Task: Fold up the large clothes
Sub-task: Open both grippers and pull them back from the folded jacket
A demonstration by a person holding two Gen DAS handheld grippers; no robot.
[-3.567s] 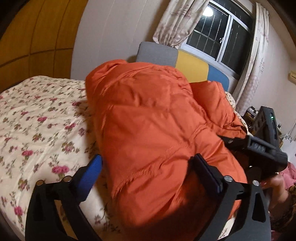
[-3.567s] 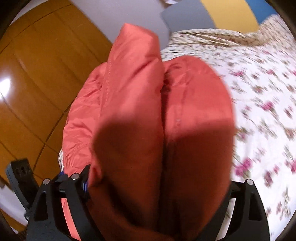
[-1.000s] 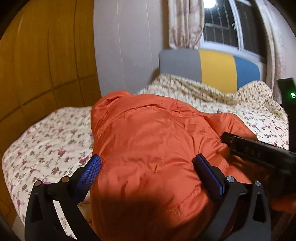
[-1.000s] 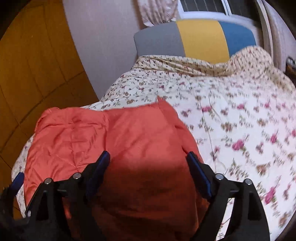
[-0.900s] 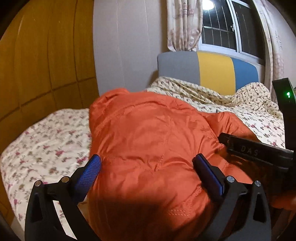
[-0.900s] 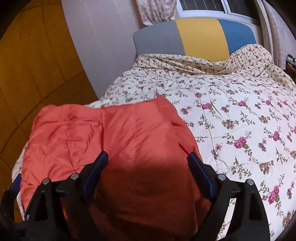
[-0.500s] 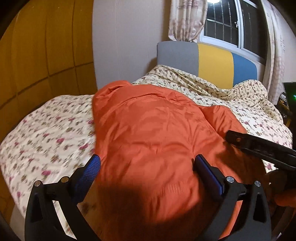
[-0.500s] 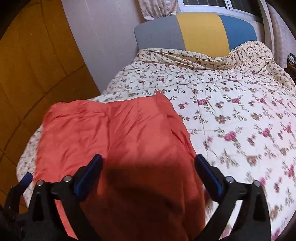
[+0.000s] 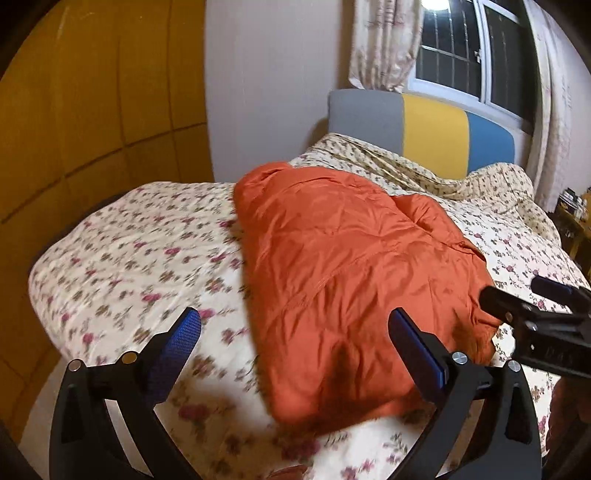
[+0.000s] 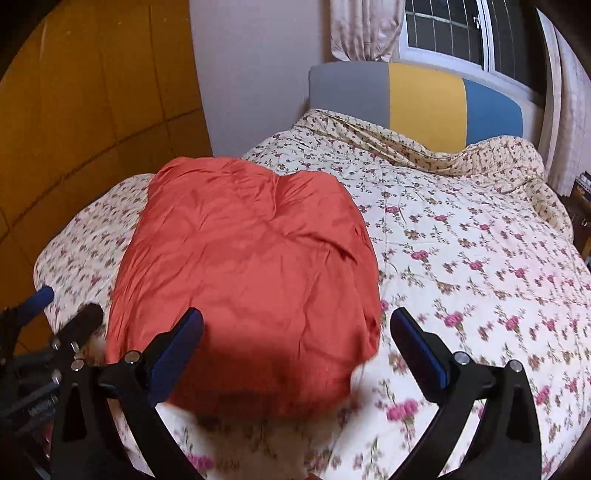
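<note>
An orange puffy jacket (image 9: 347, 266) lies folded into a compact bundle on the floral bedspread (image 9: 140, 258); it also shows in the right wrist view (image 10: 251, 273). My left gripper (image 9: 295, 334) is open and empty, held back from and above the jacket's near edge. My right gripper (image 10: 295, 332) is open and empty, also above the near edge. The right gripper shows at the right of the left wrist view (image 9: 546, 314), and the left gripper shows at the left of the right wrist view (image 10: 48, 325).
The bed has a grey, yellow and blue headboard (image 10: 417, 99) under a window with curtains (image 10: 365, 29). A wooden wardrobe wall (image 9: 92, 110) runs along the left. The bed's near edge (image 9: 258, 443) is just below the grippers.
Both grippers have let go of the jacket and pulled back and up. The jacket now lies flat on the bed and no longer sits between the fingers.
</note>
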